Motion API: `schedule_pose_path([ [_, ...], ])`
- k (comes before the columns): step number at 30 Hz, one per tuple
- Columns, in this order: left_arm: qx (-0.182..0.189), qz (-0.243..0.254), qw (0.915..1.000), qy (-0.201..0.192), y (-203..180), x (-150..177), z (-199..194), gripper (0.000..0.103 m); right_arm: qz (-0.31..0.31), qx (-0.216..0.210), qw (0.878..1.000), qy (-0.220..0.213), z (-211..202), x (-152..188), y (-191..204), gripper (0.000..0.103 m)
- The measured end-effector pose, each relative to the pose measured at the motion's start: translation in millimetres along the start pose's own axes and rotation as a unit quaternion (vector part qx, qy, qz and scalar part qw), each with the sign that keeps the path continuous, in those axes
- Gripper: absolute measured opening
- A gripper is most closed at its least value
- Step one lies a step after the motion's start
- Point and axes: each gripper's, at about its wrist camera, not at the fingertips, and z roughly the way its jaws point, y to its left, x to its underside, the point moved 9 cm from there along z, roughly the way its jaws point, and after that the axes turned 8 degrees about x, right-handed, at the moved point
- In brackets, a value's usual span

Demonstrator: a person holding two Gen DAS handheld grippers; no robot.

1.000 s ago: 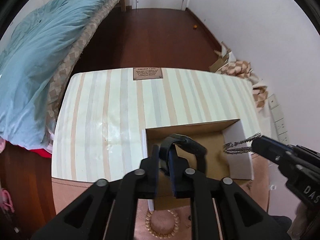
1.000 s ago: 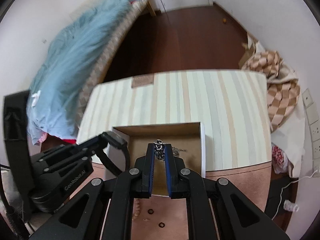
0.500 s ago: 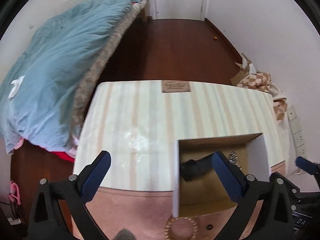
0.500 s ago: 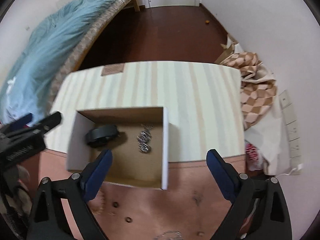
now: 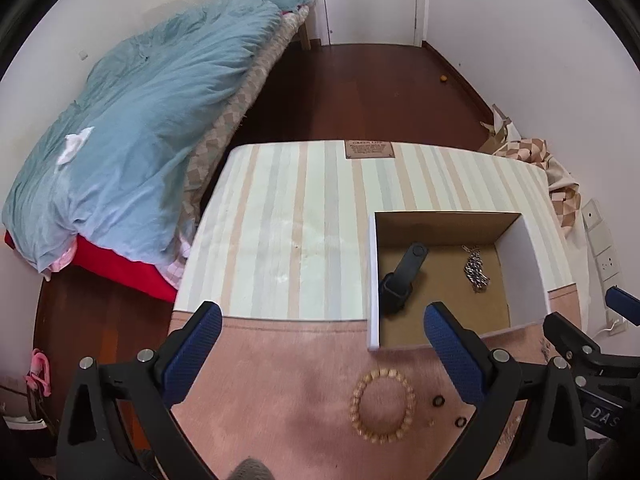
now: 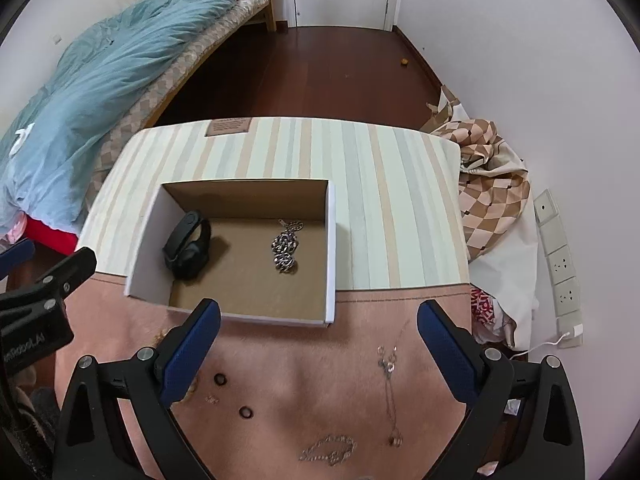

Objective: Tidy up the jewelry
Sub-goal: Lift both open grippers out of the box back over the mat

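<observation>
Two pieces, a black band (image 6: 188,245) and silver chain (image 6: 285,247), lay in the box (image 6: 331,248); both the left gripper (image 5: 323,345) and right gripper (image 6: 318,345) hung spread and empty, so next likely came the bead bracelet (image 5: 382,405) on the bench (image 5: 304,392)

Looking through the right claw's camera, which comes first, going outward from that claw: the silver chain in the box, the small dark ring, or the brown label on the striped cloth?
1. Small dark ring, on the pink cloth between the right claw fingers.
2. Silver chain, inside the box.
3. Brown label, at the striped cloth's far edge.
</observation>
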Motion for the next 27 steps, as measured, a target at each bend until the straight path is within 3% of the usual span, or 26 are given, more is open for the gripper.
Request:
schedule_pose_path([
  [17, 0.003, -0.002, 0.9972, -0.074, -1, 20, -106, 0.103, 0.018, 0.01, 0.996, -0.092, -119, 17, -8, 0.1],
  [23, 0.007, -0.008, 0.997, -0.077, 1, 32, -121, 0.103, 0.022, -0.004, 0.995, -0.102, -143, 29, -5, 0.1],
  [27, 0.006, -0.02, 0.9978, -0.063, 3, 47, -116, 0.103, 0.039, -0.014, 0.995, -0.088, -137, 43, -11, 0.1],
])
